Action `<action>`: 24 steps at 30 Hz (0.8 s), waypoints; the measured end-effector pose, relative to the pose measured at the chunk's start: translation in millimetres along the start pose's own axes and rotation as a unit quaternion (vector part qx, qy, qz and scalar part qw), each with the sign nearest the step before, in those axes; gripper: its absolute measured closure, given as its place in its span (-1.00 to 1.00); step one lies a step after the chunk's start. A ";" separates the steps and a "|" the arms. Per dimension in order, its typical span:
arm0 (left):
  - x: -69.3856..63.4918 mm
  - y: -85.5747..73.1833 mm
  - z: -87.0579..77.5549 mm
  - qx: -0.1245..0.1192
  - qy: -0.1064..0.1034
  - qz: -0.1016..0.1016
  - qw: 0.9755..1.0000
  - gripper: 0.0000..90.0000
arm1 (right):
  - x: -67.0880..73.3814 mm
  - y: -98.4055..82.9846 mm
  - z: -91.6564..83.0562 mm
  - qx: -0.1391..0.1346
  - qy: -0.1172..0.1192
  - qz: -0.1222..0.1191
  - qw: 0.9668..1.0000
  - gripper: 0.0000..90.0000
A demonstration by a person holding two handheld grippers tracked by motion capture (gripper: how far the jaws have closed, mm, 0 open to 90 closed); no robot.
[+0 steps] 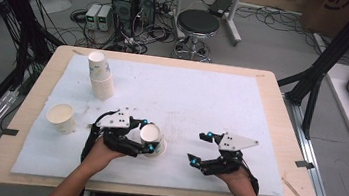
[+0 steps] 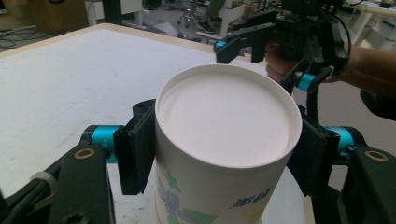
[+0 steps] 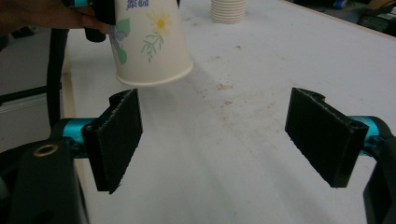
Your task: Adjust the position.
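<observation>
A white paper cup (image 1: 151,138) with a flower print sits bottom-up between the jaws of my left gripper (image 1: 148,136), near the front middle of the white board (image 1: 203,96). In the left gripper view the two black pads (image 2: 135,149) press on the sides of the cup (image 2: 224,140), just under its recessed base. From the right gripper view the cup (image 3: 152,42) hangs tilted, its wide rim a little above the board. My right gripper (image 1: 197,147) is to the right of the cup, open, with nothing between its pads (image 3: 116,140).
A stack of paper cups (image 1: 100,75) stands at the back left of the board, also in the right gripper view (image 3: 228,10). A single upright cup (image 1: 62,117) stands at the left edge. A stool and cabling lie beyond the table.
</observation>
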State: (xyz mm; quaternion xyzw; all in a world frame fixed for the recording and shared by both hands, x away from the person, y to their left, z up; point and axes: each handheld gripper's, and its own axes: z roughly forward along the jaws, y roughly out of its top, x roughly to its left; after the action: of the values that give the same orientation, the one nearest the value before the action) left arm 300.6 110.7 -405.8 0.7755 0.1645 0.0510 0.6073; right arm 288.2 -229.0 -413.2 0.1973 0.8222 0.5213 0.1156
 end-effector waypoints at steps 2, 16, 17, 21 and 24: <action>-1.1 0.8 1.5 0.003 -0.006 0.003 1.000 -0.26 | 2.0 1.0 3.3 0.003 0.010 -0.001 1.000 -0.56; -4.4 11.4 8.2 -0.008 -0.047 0.012 0.999 -0.26 | 12.5 19.6 30.3 0.009 0.071 -0.027 0.997 -0.56; -4.8 12.0 9.5 -0.008 -0.051 0.012 0.999 -0.26 | 13.5 20.4 32.5 0.011 0.077 -0.029 0.997 -0.56; -6.8 13.3 13.7 -0.009 -0.059 0.012 0.998 -0.25 | 16.2 21.0 38.8 0.016 0.089 -0.033 0.995 -0.56; -7.5 13.7 17.0 -0.009 -0.065 0.011 0.998 -0.25 | 18.5 21.4 40.6 0.016 0.097 -0.035 0.995 -0.56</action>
State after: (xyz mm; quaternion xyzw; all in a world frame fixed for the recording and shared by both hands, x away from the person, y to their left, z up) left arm 300.9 89.7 -396.1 0.7737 0.1153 0.0088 0.6229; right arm 292.1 -179.7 -411.1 0.1192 0.8441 0.5203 0.0504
